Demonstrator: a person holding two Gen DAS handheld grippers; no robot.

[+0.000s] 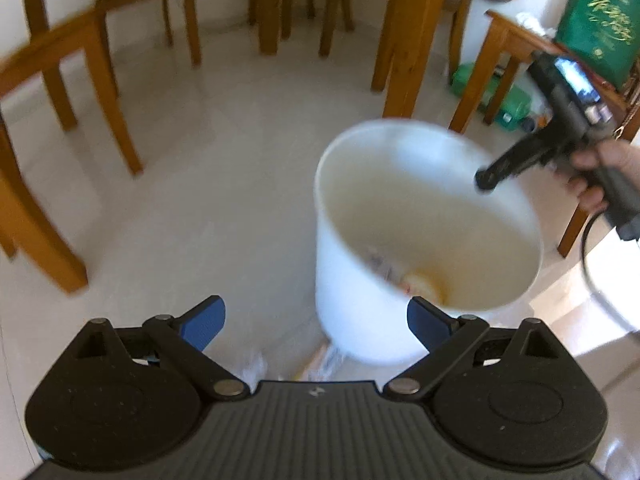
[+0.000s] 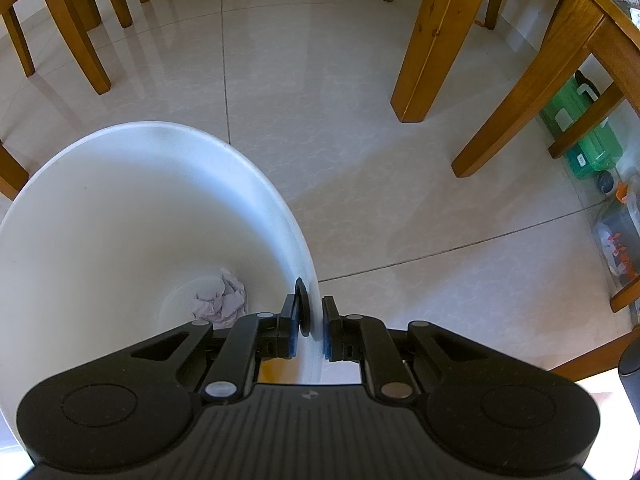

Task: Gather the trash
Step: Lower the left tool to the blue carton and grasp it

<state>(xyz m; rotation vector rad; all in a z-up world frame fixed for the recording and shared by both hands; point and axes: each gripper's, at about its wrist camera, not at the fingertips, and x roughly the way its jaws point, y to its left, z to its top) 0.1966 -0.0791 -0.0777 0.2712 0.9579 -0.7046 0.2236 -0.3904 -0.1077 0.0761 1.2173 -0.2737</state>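
A white plastic bucket (image 1: 400,200) hangs tilted above the tiled floor, blurred in the left wrist view. My right gripper (image 2: 314,320) is shut on the bucket's rim (image 2: 312,280), one finger inside and one outside; it also shows from the side as the right gripper (image 1: 486,178), held by a hand (image 1: 596,176). Crumpled pale paper (image 2: 222,296) lies at the bucket's bottom, with other scraps (image 1: 404,276) beside it. My left gripper (image 1: 316,308) is open just in front of the bucket's near wall, holding nothing. Blurred clear wrappers (image 1: 324,360) lie on the floor below it.
Wooden chairs (image 1: 68,80) stand to the left and behind. A thick table leg (image 2: 432,40) and a chair frame (image 2: 560,80) stand to the right. Green containers (image 2: 584,136) and small clutter sit under the right chair. A green bag (image 1: 600,20) rests on it.
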